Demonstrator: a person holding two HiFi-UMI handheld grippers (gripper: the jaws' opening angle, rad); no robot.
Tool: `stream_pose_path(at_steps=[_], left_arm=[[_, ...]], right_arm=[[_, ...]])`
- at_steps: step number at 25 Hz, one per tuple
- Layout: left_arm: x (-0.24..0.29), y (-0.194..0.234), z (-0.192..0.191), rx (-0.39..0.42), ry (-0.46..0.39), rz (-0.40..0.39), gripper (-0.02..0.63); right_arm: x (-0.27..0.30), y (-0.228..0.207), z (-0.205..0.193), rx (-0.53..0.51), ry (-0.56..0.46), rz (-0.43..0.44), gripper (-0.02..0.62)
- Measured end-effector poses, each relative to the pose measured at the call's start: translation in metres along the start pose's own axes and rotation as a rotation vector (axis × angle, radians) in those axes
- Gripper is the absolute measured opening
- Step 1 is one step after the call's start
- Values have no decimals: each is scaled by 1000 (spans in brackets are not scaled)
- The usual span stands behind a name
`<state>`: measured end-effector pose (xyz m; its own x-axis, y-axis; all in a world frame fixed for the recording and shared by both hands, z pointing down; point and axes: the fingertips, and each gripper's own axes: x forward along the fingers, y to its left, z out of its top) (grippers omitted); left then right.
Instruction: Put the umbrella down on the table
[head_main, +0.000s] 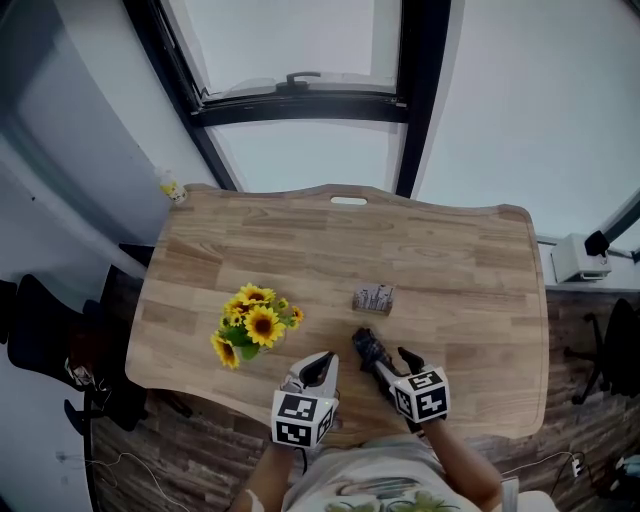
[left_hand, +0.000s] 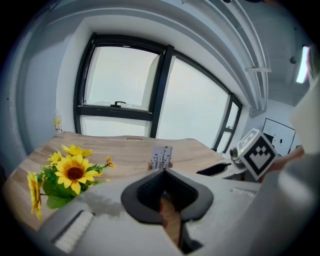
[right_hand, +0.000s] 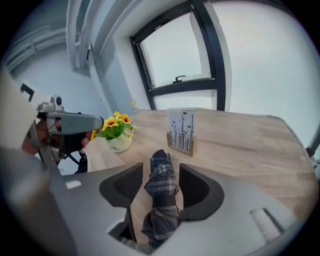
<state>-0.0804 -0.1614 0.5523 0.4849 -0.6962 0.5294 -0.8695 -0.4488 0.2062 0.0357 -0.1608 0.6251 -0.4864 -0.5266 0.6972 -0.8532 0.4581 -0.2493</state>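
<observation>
The folded dark plaid umbrella (head_main: 367, 347) (right_hand: 161, 185) lies near the front edge of the wooden table (head_main: 450, 260), pointing toward the table's middle. My right gripper (head_main: 385, 365) (right_hand: 159, 175) straddles its handle end with the jaws apart. A gap shows between the left pad and the fabric, and the right pad sits close against it. My left gripper (head_main: 320, 365) (left_hand: 167, 192) hovers just left of the umbrella with its jaws drawn together and nothing between them. It also shows in the right gripper view as the left gripper (right_hand: 70, 125).
A pot of sunflowers (head_main: 255, 322) (left_hand: 70, 172) (right_hand: 114, 127) stands left of centre. A small card holder (head_main: 373, 298) (left_hand: 161, 157) (right_hand: 181, 131) stands just beyond the umbrella. A little bottle (head_main: 175, 188) sits at the far left corner. Dark chairs (head_main: 40, 330) stand left of the table.
</observation>
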Motion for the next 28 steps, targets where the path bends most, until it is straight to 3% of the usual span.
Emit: stream_pose_path(at_steps=[5, 10, 16, 28], left_arm=[[-9, -8, 7, 10, -27, -8, 5], [-17, -20, 11, 16, -57, -23, 5], [-27, -31, 15, 29, -85, -39, 5], [-45, -42, 12, 24, -120, -42, 5]], right_arm=[[-35, 10, 30, -10, -150, -18, 144], [-65, 24, 51, -13, -286, -11, 3], [-77, 48, 45, -95, -285, 36, 0], [-96, 69, 43, -129, -325, 56, 0]])
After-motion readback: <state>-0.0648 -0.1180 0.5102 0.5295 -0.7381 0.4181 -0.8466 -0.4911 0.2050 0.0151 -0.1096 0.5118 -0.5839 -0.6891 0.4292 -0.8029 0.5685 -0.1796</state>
